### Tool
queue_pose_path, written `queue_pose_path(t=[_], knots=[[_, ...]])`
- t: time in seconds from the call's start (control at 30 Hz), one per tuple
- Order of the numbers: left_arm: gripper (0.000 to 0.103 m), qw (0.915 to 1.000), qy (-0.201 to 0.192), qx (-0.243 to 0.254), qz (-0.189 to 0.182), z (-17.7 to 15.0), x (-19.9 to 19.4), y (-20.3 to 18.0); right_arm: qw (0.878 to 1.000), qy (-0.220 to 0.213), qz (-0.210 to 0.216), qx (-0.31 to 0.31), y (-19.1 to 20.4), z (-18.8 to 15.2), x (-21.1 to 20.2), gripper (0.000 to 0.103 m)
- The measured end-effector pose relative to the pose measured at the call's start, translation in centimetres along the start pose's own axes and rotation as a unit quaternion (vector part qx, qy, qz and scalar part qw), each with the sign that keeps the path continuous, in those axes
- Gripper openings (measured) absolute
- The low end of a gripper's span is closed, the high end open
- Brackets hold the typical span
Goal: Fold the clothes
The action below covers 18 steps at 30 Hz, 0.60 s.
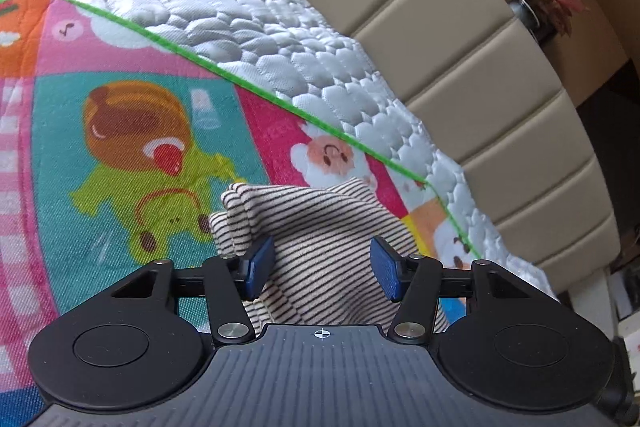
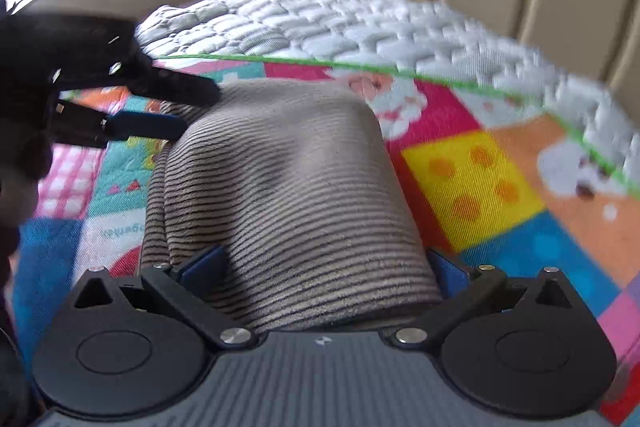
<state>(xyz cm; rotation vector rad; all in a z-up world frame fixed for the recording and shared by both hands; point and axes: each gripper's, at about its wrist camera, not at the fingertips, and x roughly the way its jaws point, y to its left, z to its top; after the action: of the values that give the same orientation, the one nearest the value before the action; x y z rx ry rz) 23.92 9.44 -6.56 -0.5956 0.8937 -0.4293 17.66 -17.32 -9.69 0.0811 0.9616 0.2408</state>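
Lying folded on the colourful mat (image 2: 472,179) near its green-edged corner by the headboard (image 1: 460,67), the striped garment (image 2: 288,187) rested on the bed, bunched into layers, we judged, for a further fold. Our left gripper (image 1: 322,267) stood spread wide, its jaws flanking a raised fold without pinching. Our right gripper (image 2: 324,267) straddled the cloth's near end, jaws parted, merely touching.

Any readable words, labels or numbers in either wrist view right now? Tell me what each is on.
Play mat, right wrist view: upside-down word on white patch, blurred, unreadable.
Play mat, left wrist view: faint letters on pink square beside the sheep, unreadable.
Striped garment: no text visible.
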Motion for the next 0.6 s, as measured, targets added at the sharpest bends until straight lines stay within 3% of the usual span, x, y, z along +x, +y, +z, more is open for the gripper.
queue_pose_path(t=[0.1,0.23,0.3,0.43,0.5,0.6], knots=[[0.058,0.9998,0.005,0.012,0.014,-0.2,0.3,-0.1,0.994,0.038,0.070,0.076,-2.9,1.0,0.4,0.103],[0.058,0.9998,0.007,0.010,0.015,-0.1,0.3,0.1,0.988,-0.036,0.068,0.132,-5.2,1.6,-1.0,0.103],[0.059,0.9998,0.008,0.010,0.015,-0.1,0.4,0.2,0.988,-0.042,0.077,0.129,-5.6,1.9,-0.4,0.103],[0.059,0.9999,0.010,0.005,0.013,0.0,0.4,0.4,0.987,-0.011,0.102,0.121,-5.1,1.1,1.8,0.102],[0.059,0.9999,0.009,0.001,0.012,0.0,0.4,0.5,0.987,0.001,0.121,0.110,-4.1,1.0,1.6,0.092],[0.060,0.9998,0.007,0.000,0.017,0.0,0.5,0.7,0.988,0.013,0.129,0.083,-2.5,0.6,0.9,0.092]])
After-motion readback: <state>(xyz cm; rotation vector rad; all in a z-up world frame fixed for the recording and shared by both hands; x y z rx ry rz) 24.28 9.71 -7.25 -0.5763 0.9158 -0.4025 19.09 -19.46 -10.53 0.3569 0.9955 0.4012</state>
